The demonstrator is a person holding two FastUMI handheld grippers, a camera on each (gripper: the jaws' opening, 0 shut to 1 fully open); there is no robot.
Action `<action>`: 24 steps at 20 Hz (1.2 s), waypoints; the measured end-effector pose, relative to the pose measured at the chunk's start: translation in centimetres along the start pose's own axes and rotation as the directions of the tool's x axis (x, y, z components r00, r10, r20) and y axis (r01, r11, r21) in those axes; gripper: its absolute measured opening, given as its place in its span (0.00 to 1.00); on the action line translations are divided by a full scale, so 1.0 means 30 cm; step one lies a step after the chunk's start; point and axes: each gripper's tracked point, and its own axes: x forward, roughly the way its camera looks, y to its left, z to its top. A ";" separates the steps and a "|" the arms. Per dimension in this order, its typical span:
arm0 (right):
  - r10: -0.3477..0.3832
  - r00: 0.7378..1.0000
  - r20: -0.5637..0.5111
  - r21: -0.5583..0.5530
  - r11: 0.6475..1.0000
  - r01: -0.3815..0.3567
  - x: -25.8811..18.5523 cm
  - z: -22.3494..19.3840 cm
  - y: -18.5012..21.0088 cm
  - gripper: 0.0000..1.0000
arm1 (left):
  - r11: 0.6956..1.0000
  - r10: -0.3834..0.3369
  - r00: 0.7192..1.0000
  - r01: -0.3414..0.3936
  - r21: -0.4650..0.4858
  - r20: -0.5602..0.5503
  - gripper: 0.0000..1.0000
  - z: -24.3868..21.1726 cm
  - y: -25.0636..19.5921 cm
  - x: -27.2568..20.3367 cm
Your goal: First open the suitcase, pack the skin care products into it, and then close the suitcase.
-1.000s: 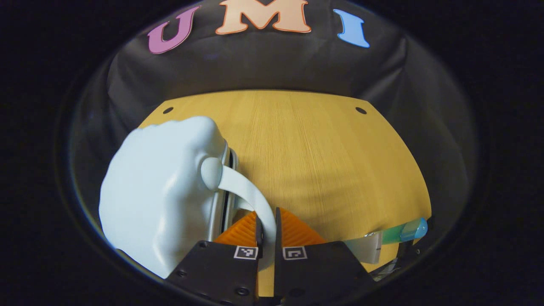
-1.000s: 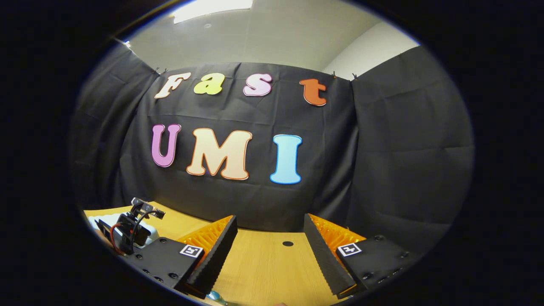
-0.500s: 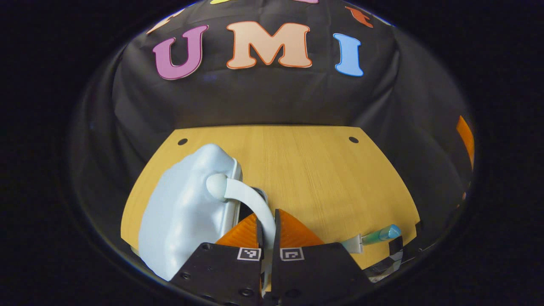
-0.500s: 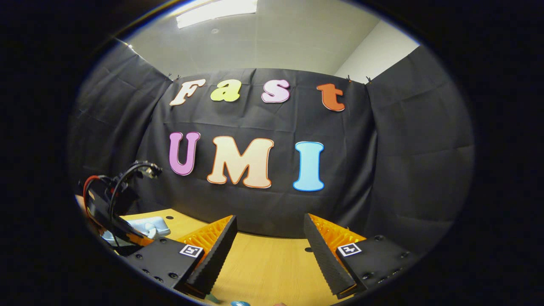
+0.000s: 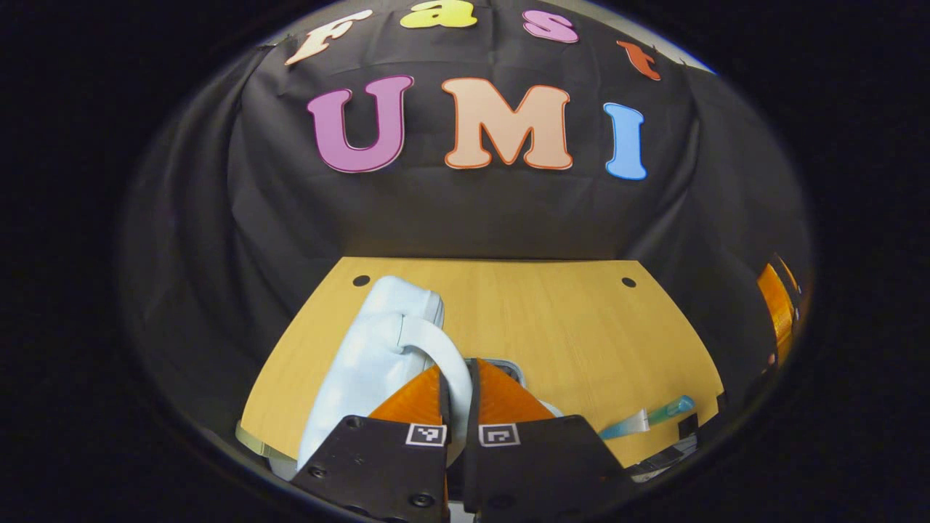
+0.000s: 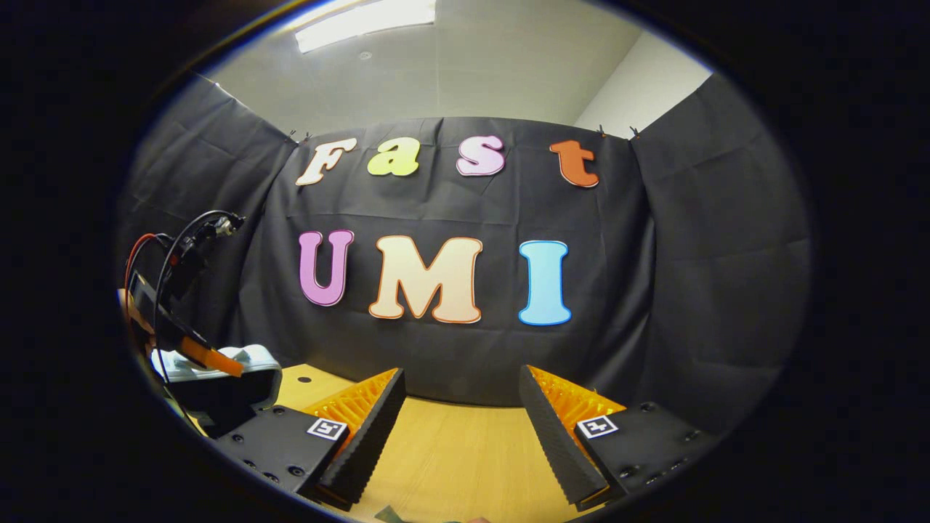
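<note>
On the yellow wooden table (image 5: 552,327), toward its left half, sits the pale blue suitcase (image 5: 370,356), a small rounded hard-shell case. The left gripper (image 5: 458,385) has its two fingers pinched nearly together on the case's curved white handle (image 5: 445,352), which arcs from a round boss on the shell down between the fingers. In the left gripper view the shell stands tilted up on the left of the handle, with a dark gap and a grey rim just past the fingertips, so the case looks partly opened; how far, I cannot tell from here.

A skin care tube (image 5: 647,420), whitish at one end and teal at the cap, lies flat near the table's front right corner, well apart from the suitcase. Two dark round holes mark the table's far corners. An orange part pokes in at the far right edge of that view, too cut off to make out.

The right gripper (image 6: 461,428) hangs above the table to the right with its fingers spread wide and nothing between them. From its camera, the left gripper (image 6: 171,319) appears off to the left as a dark body with red and black cables, and the suitcase (image 6: 218,370) sits just below it, pale lid over a dark interior. This view also takes in the grey ceiling and a ceiling light (image 6: 363,18) above the black cloth.
</note>
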 end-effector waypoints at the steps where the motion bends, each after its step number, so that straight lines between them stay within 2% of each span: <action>1: 0.001 1.000 0.001 0.003 1.000 -0.001 0.003 0.004 0.016 0.99 | 1.000 0.002 1.000 -0.002 0.001 0.008 0.01 0.009 0.030 -0.002; 10: -0.051 0.999 0.008 -0.003 0.999 0.051 0.044 0.012 0.089 0.99 | 0.992 0.120 0.991 -0.122 0.020 0.065 0.02 0.092 0.408 0.021; 16: -0.077 0.997 -0.002 -0.022 0.997 0.077 0.072 0.000 0.151 0.99 | 0.983 0.181 0.982 -0.182 0.018 0.048 0.01 0.073 0.636 0.052; 24: -0.064 0.998 -0.018 -0.051 0.997 0.063 0.112 -0.004 0.254 0.99 | 0.971 0.227 0.974 -0.228 -0.072 -0.022 0.00 -0.026 0.895 0.120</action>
